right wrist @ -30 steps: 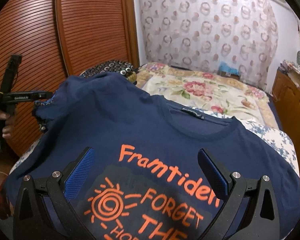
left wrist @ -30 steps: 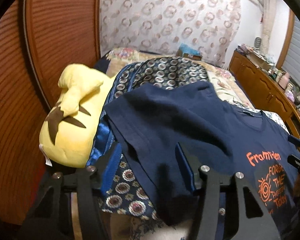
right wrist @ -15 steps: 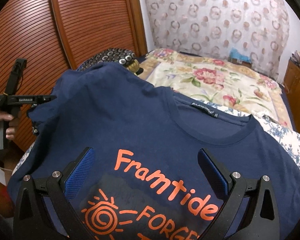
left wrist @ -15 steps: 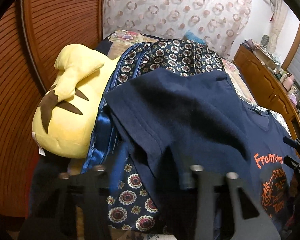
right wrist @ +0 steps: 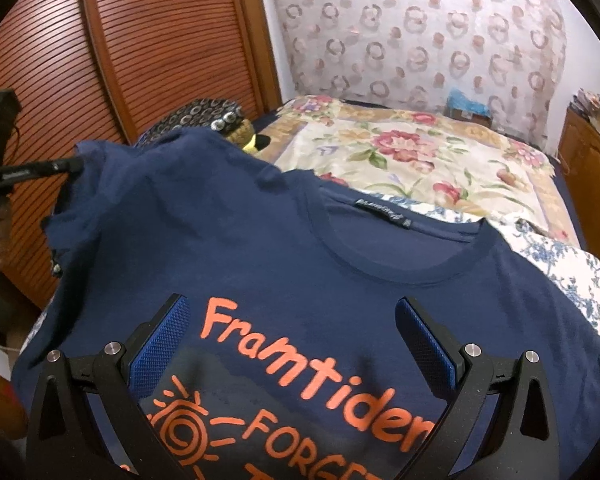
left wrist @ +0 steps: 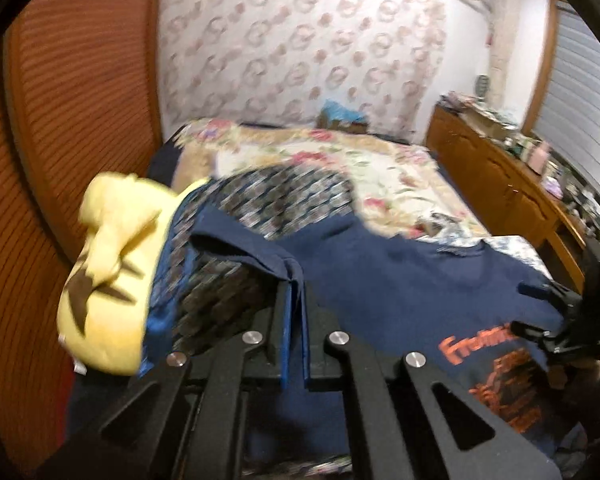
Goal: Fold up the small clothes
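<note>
A navy T-shirt (right wrist: 236, 248) with orange lettering lies face up on the bed; it also shows in the left wrist view (left wrist: 400, 280). My left gripper (left wrist: 290, 284) is shut on the shirt's left sleeve edge and lifts it off the bed. It shows at the left of the right wrist view (right wrist: 66, 166), pinching the sleeve. My right gripper (right wrist: 292, 312) is open and empty, hovering over the chest print just below the collar (right wrist: 400, 256). It shows at the right edge of the left wrist view (left wrist: 540, 312).
A yellow plush toy (left wrist: 108, 272) and a patterned blue cushion (left wrist: 260, 208) lie left of the shirt. A floral bedspread (right wrist: 420, 160) covers the bed beyond. A slatted wooden wardrobe (right wrist: 140, 52) stands on the left, a cluttered wooden dresser (left wrist: 500, 184) on the right.
My left gripper has closed on the sleeve edge and lifted it, its view swinging up with motion blur. My right gripper moved up toward the collar and stayed open.
</note>
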Demonstrator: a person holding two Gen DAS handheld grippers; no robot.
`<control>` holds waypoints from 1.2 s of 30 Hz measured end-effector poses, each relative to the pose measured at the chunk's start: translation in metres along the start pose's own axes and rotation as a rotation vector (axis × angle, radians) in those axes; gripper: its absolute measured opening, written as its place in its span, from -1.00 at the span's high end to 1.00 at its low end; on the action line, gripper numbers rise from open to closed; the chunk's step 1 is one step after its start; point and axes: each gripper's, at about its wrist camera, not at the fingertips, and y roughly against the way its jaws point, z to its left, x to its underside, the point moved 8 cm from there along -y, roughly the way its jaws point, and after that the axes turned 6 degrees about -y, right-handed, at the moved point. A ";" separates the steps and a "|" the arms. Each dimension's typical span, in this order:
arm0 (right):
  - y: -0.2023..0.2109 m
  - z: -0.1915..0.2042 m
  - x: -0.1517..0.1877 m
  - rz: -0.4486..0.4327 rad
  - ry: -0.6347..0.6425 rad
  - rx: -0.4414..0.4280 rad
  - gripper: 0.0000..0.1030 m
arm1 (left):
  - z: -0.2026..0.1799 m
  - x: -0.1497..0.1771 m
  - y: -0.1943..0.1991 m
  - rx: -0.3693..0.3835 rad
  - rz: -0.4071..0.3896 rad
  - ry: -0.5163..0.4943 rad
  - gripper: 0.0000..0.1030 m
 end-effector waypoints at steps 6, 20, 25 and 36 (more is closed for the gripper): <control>0.014 -0.004 -0.008 -0.040 0.001 0.022 -1.00 | -0.062 -0.036 -0.009 0.078 -0.005 -0.111 0.96; 0.021 -0.027 0.002 -0.043 -0.017 0.070 -1.00 | -0.076 -0.014 -0.019 0.111 0.019 -0.123 -0.03; 0.029 -0.038 0.000 -0.063 -0.020 0.098 -1.00 | -0.086 0.002 -0.023 0.114 0.032 -0.128 -0.10; 0.088 -0.122 0.020 -0.102 -0.115 0.260 -1.00 | -0.142 0.038 -0.055 0.199 0.083 -0.174 -0.10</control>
